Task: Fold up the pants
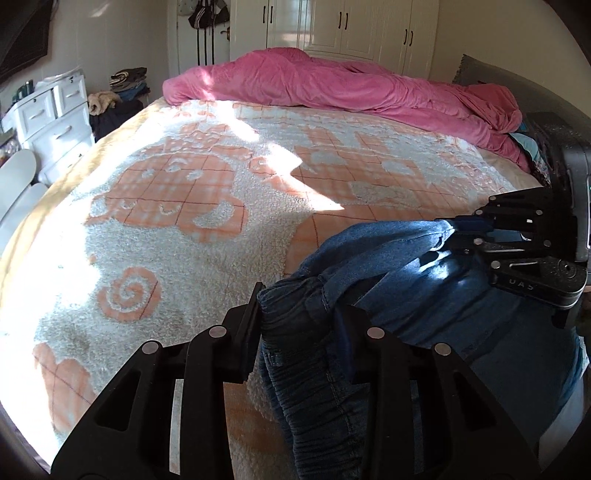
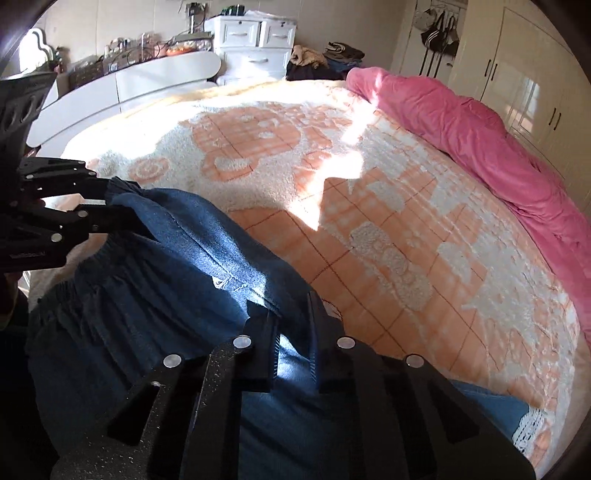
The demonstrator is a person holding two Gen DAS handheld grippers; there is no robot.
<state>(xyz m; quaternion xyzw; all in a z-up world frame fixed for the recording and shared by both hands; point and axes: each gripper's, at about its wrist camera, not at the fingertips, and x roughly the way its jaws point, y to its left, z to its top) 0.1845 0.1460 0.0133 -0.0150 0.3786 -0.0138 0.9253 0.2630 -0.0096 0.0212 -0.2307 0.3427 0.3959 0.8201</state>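
Blue denim pants hang bunched between my two grippers above the near edge of the bed. My left gripper is shut on the elastic waistband at the pants' left end. My right gripper is shut on the denim at the other end; it also shows at the right of the left wrist view. The left gripper shows at the left of the right wrist view. The pants sag between them, with a lace-trimmed hem lying on the blanket.
The bed carries an orange and white fleece blanket. A pink duvet is heaped along the far side. A white drawer unit and clothes piles stand past the bed's left edge. Wardrobes line the far wall.
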